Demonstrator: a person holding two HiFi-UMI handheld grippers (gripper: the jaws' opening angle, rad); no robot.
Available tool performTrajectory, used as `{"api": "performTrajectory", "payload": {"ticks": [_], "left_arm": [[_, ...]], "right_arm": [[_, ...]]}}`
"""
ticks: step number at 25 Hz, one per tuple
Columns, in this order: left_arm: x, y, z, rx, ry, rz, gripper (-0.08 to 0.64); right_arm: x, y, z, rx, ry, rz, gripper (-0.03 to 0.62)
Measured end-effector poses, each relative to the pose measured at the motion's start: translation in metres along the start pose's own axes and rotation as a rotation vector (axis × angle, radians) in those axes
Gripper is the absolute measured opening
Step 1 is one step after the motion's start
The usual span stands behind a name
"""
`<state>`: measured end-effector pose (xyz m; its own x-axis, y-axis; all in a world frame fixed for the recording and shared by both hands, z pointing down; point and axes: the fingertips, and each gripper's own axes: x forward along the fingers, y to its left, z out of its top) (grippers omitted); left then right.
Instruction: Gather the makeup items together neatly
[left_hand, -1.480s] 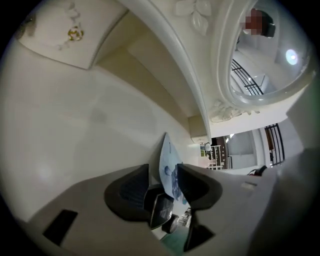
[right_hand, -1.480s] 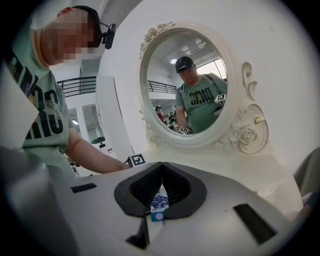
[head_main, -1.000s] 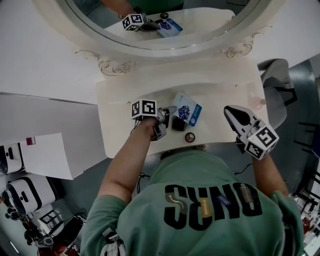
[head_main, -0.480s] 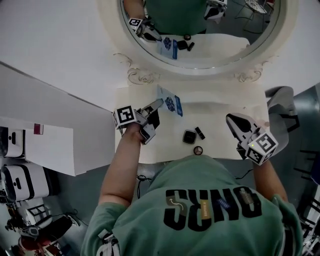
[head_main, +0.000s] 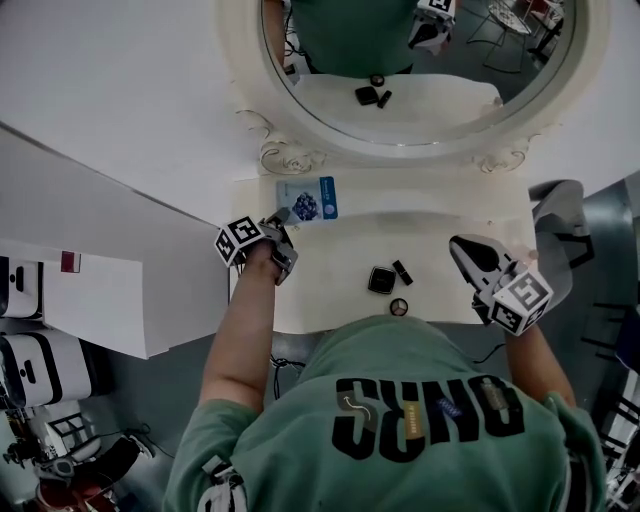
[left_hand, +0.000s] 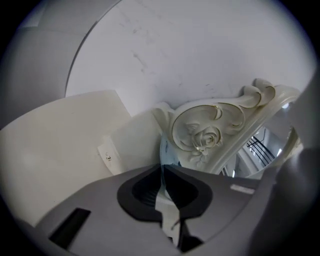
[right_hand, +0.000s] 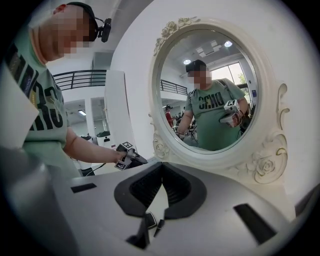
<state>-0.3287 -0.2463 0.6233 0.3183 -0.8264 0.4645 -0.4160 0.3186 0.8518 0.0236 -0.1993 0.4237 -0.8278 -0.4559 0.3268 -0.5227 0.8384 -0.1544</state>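
Cream counter, head view: a blue-and-white flat packet lies at the back-left corner; a black square compact, black tube and round pot sit near the front edge. Left gripper view: the left claw is clamped on the packet's edge. Right gripper view: the right claw is closed, empty.

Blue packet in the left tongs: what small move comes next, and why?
Probably lower the blue packet flat onto the table and release. The left tongs pinch its edge by the mirror's base, apart from the compact, lipstick and round pot, which could join it there.
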Motion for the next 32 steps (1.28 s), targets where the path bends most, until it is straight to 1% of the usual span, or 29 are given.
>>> {"api": "performTrajectory", "payload": {"ticks": [2,3,5,6,8,10,12,13,14,16,18,19,20,22,24,25,27,29,32], "left_arm": [[0.001,-0.005,0.000,0.070,-0.006,0.007,0.011],[0.002,-0.010,0.001,0.102,-0.004,-0.004,0.031],[0.003,-0.020,0.002,0.143,-0.002,-0.029,0.152],[0.001,-0.024,0.003,0.164,-0.007,-0.029,0.183],[-0.007,-0.029,0.006,0.224,-0.026,0.002,0.236],[-0.020,-0.032,0.011,0.294,-0.056,0.052,0.282],[-0.038,-0.038,0.018,0.372,-0.109,0.098,0.299],[-0.049,-0.044,0.021,0.415,-0.139,0.102,0.299],[-0.060,-0.055,0.019,0.459,-0.163,0.080,0.299],[-0.078,-0.085,0.003,0.547,-0.170,-0.029,0.298],[-0.090,-0.115,-0.028,0.647,-0.134,-0.154,0.291],[-0.094,-0.128,-0.047,0.703,-0.113,-0.206,0.268],[-0.097,-0.140,-0.067,0.760,-0.092,-0.252,0.224],[-0.097,-0.158,-0.108,0.880,-0.043,-0.325,0.169],[-0.090,-0.166,-0.151,0.993,0.034,-0.360,0.105],[-0.084,-0.166,-0.172,1.037,0.083,-0.367,0.072],[-0.069,-0.160,-0.213,1.112,0.190,-0.373,0.034],[-0.054,-0.150,-0.250,1.216,0.295,-0.380,0.021],[-0.036,-0.126,-0.302,1.424,0.457,-0.411,0.012]], "right_arm": [[0.000,0.001,-0.001,0.001,0.003,-0.004,-0.005],[0.000,0.001,-0.001,0.000,0.004,-0.005,-0.005],[0.000,0.002,0.000,-0.004,0.003,-0.004,-0.005],[-0.001,0.003,0.001,-0.007,0.000,-0.003,-0.005],[-0.002,0.004,0.003,-0.017,-0.007,0.000,-0.005],[-0.004,0.006,0.009,-0.028,-0.017,0.005,-0.005],[-0.006,0.008,0.016,-0.042,-0.034,0.012,-0.005],[-0.007,0.009,0.020,-0.050,-0.044,0.016,-0.005],[-0.009,0.010,0.024,-0.057,-0.055,0.020,-0.005],[-0.014,0.012,0.032,-0.069,-0.079,0.023,-0.005],[-0.020,0.011,0.038,-0.075,-0.101,0.022,-0.005],[-0.022,0.010,0.040,-0.077,-0.110,0.019,-0.005],[-0.025,0.010,0.042,-0.078,-0.118,0.018,-0.005],[-0.030,0.010,0.041,-0.074,-0.125,0.016,-0.005],[-0.036,0.011,0.036,-0.071,-0.124,0.013,-0.006],[-0.039,0.012,0.031,-0.070,-0.121,0.010,-0.005],[-0.046,0.011,0.021,-0.061,-0.113,-0.001,-0.005],[-0.055,0.010,0.010,-0.045,-0.105,-0.015,-0.005],[-0.068,0.005,-0.004,-0.017,-0.097,-0.038,-0.005]]}}
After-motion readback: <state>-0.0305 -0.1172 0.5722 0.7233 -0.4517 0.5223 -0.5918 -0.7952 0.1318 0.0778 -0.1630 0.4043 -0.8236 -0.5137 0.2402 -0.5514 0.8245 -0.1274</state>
